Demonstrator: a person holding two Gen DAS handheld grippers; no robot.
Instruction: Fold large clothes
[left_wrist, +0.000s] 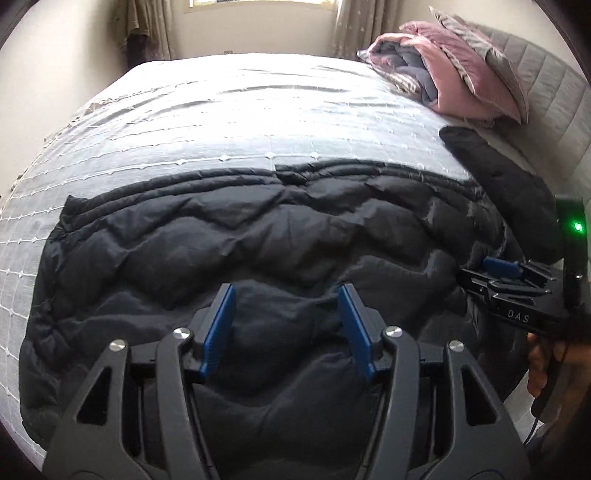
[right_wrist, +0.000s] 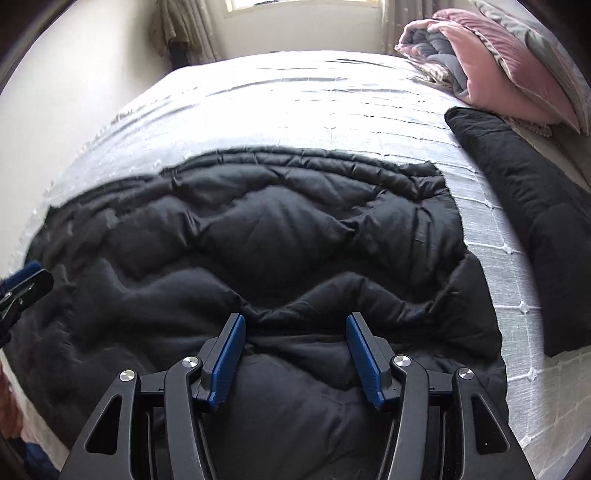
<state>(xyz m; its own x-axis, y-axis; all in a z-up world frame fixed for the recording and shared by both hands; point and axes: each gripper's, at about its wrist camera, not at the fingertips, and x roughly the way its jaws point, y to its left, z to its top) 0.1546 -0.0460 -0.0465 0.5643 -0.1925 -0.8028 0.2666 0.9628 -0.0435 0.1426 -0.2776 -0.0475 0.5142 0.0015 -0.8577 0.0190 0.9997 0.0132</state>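
A large black quilted puffer coat (left_wrist: 229, 240) lies spread flat on the bed, also filling the right wrist view (right_wrist: 266, 236). My left gripper (left_wrist: 288, 299) is open, its blue pads hovering just over the coat's near part, holding nothing. My right gripper (right_wrist: 295, 325) is open too, above the coat's near edge, empty. The right gripper also shows at the right of the left wrist view (left_wrist: 495, 269), over the coat's right side. The left gripper's tip shows at the left edge of the right wrist view (right_wrist: 26, 280).
The bed has a white-grey tufted bedspread (left_wrist: 221, 118). A long black padded piece (right_wrist: 524, 206) lies to the coat's right. Pink and grey folded bedding and pillows (left_wrist: 454, 74) sit at the far right by the headboard. A window and curtains stand beyond the bed.
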